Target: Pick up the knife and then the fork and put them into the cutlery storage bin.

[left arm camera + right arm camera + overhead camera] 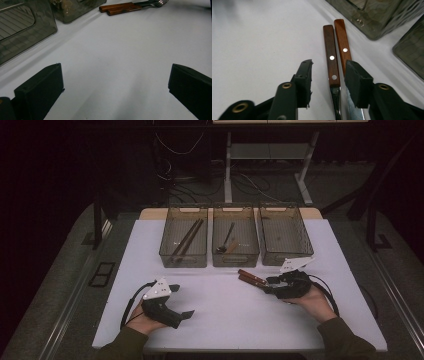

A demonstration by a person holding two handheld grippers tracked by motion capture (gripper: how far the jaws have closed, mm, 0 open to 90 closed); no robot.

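White table (pixel 240 320), three smoky bins in a row at upper centre of the high view: left bin (pixel 183 242) has two dark sticks, likely chopsticks; middle bin (pixel 235 241) has a spoon plus something brownish, too small to tell; right bin (pixel 285 240) contents unclear. Left gripper (pixel 181 301) lower left, jaws spread wide over bare table, holding nothing. Right gripper (pixel 268 283) right of centre, jaws apart, straddling two wood-handled pieces (pixel 336 53) lying side by side on the table just in front of the bins. In the right gripper view one jaw covers part of the right handle; blades cut off at the bottom edge. In the left gripper view, fork tines at the top edge, partly cropped, so at least one piece is a fork.
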